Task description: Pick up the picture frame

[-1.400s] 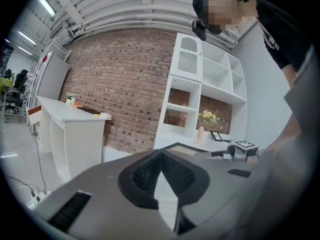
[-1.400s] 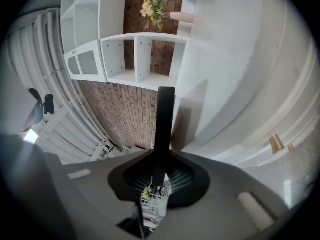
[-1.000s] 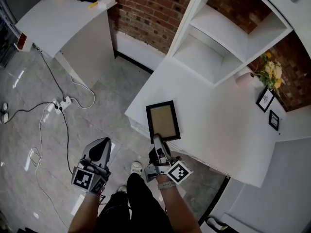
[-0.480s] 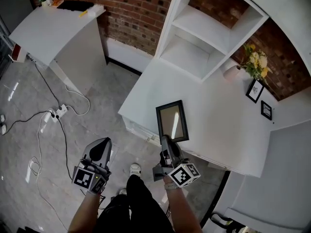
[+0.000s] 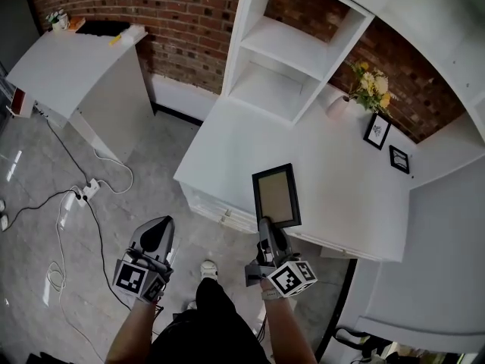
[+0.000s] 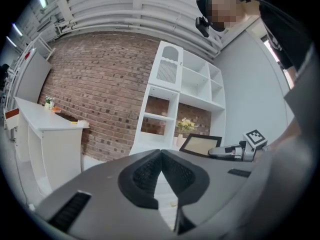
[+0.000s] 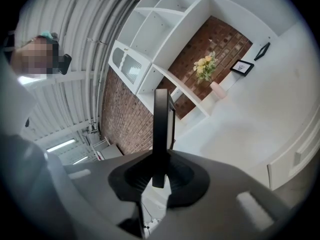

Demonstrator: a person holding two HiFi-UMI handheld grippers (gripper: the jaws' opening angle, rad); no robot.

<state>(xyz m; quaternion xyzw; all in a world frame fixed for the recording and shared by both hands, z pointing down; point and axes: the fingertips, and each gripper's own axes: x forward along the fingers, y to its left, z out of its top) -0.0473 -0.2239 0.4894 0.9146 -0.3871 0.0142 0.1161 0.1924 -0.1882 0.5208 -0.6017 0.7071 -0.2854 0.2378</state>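
Note:
The picture frame is black with a tan panel and hangs just above the near edge of the white desk. My right gripper is shut on its near edge. In the right gripper view the frame stands edge-on, upright, with its lower end pinched between the pads of my right gripper. My left gripper hangs over the floor to the left, shut on nothing. The left gripper view shows its closed tips, with the frame and the right gripper off to the right.
A white shelf unit stands at the back of the desk before a brick wall. Beside it are a vase of yellow flowers and two small framed pictures. Another white table stands at the left. Cables and a power strip lie on the floor.
My right gripper has lifted the frame off the desk and carried it right and up, rolling it. The left gripper has risen slightly.

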